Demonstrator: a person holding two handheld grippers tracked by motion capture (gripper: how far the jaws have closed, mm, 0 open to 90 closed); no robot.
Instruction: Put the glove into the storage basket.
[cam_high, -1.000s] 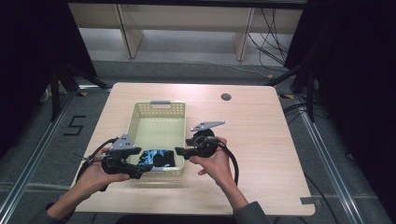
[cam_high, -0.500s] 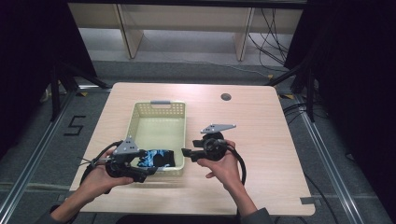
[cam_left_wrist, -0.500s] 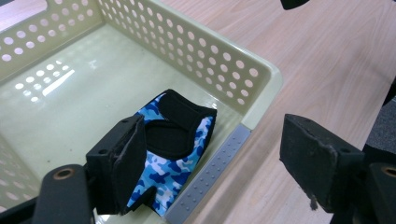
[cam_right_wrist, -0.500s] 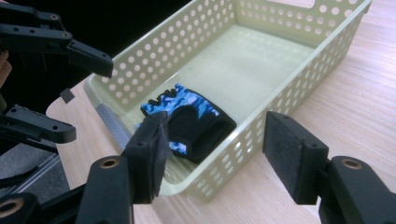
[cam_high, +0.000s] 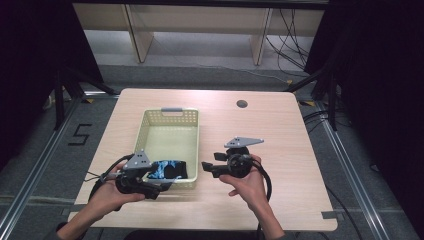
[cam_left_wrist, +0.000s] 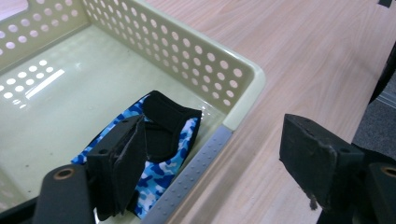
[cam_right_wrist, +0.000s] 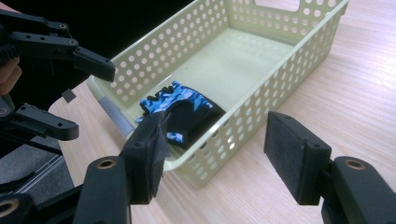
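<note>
A blue camouflage glove with black parts (cam_high: 167, 169) (cam_left_wrist: 168, 121) (cam_right_wrist: 187, 109) lies at the near end of a pale green perforated basket (cam_high: 137, 135) (cam_left_wrist: 243, 79) (cam_right_wrist: 280, 74). My left gripper (cam_high: 162, 187) (cam_left_wrist: 215, 144) is open at the basket's near right corner. One jaw hangs over the glove and the other over the table outside the rim. My right gripper (cam_high: 206, 167) (cam_right_wrist: 219, 140) is open with nothing in it. It stands to the right of the basket and points at its side wall. In the right gripper view the left gripper (cam_right_wrist: 88, 88) stands open beyond the basket.
The basket has a grey handle (cam_high: 171, 109) at its far end. A round dark hole (cam_high: 242, 104) sits in the wooden table (cam_high: 280, 135) at the back right. Bare wood lies to the right of the basket. Light shelving (cam_high: 200, 20) stands on the floor beyond the table.
The right gripper has moved right, away from the basket's side. The left gripper has pulled slightly nearer to the person. The glove lies still in the basket.
</note>
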